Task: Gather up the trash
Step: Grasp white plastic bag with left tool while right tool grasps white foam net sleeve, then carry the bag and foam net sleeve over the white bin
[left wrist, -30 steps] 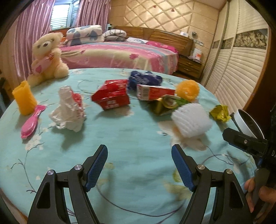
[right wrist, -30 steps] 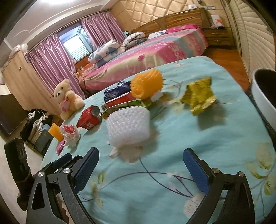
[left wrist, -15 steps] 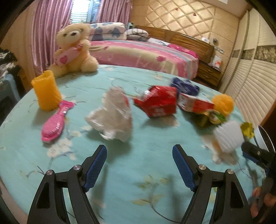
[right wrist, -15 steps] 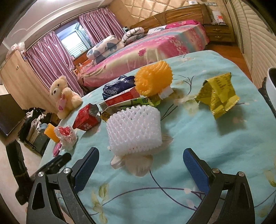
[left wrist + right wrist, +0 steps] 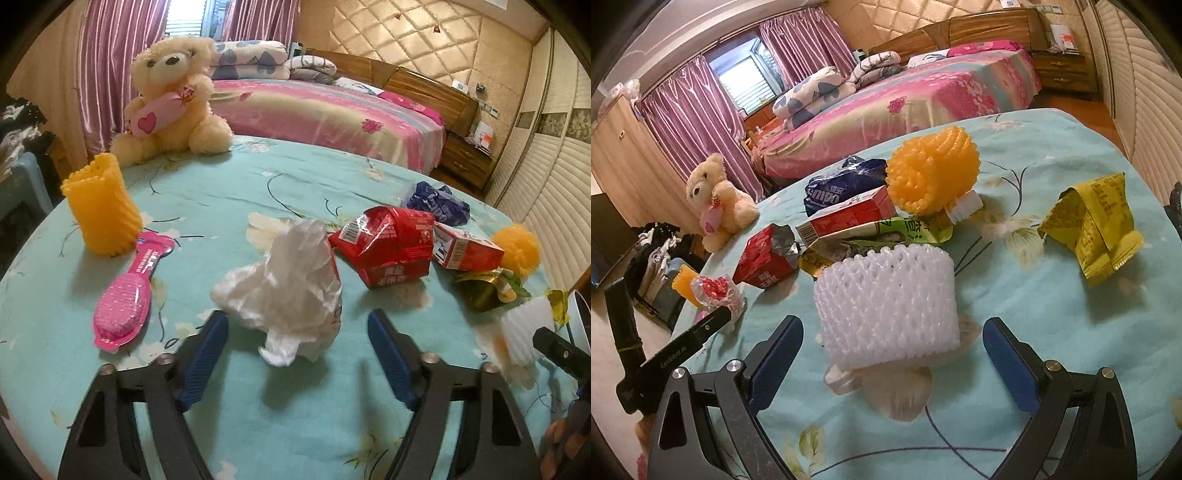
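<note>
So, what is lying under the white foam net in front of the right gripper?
Under the white foam net a small white piece sticks out at its lower left edge, on the tablecloth. How far it runs underneath is covered by the net.

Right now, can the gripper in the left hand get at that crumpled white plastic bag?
Probably yes. The crumpled white plastic bag sits on the teal tablecloth right ahead of the left gripper, its near end between the closing jaws, with nothing in front of it. The red carton lies apart, beyond.
</note>
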Action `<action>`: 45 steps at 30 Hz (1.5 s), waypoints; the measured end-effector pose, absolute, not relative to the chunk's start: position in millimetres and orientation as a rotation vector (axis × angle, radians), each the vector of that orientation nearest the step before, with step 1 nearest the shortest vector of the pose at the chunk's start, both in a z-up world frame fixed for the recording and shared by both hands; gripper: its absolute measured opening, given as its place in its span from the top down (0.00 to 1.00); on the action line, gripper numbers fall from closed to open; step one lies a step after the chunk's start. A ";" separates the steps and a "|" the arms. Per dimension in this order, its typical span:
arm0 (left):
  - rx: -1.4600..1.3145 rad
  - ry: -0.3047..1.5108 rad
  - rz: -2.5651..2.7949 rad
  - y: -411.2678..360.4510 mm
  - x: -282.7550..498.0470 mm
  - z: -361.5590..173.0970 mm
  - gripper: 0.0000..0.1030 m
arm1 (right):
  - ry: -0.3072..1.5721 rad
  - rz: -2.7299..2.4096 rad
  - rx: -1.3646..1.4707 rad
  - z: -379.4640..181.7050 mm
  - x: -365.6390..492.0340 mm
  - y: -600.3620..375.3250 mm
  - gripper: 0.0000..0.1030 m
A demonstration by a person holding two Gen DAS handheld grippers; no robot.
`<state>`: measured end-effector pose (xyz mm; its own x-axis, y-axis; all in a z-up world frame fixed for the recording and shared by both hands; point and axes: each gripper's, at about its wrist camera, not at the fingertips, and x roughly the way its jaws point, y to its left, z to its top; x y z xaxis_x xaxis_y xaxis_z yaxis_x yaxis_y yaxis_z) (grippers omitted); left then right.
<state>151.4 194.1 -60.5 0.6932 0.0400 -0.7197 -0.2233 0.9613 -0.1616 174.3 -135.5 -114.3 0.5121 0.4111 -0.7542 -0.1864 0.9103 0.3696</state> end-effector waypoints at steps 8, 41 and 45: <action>-0.260 0.794 0.090 197.5 148.9 -63.0 0.79 | 0.965 0.395 0.241 -113.8 167.5 -139.2 0.60; -0.181 0.814 -0.277 60.9 124.4 -41.4 0.80 | 0.840 0.304 0.344 -74.5 121.2 -227.2 0.67; -0.168 0.814 -0.300 45.4 128.5 -41.1 0.80 | 0.827 0.280 0.354 -73.0 116.5 -242.6 0.66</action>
<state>128.5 45.4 -41.1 0.6478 -0.3263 -0.6884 0.1986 0.9447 -0.2609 116.5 -242.6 -73.0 0.6458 0.3768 -0.6640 -0.1046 0.9052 0.4119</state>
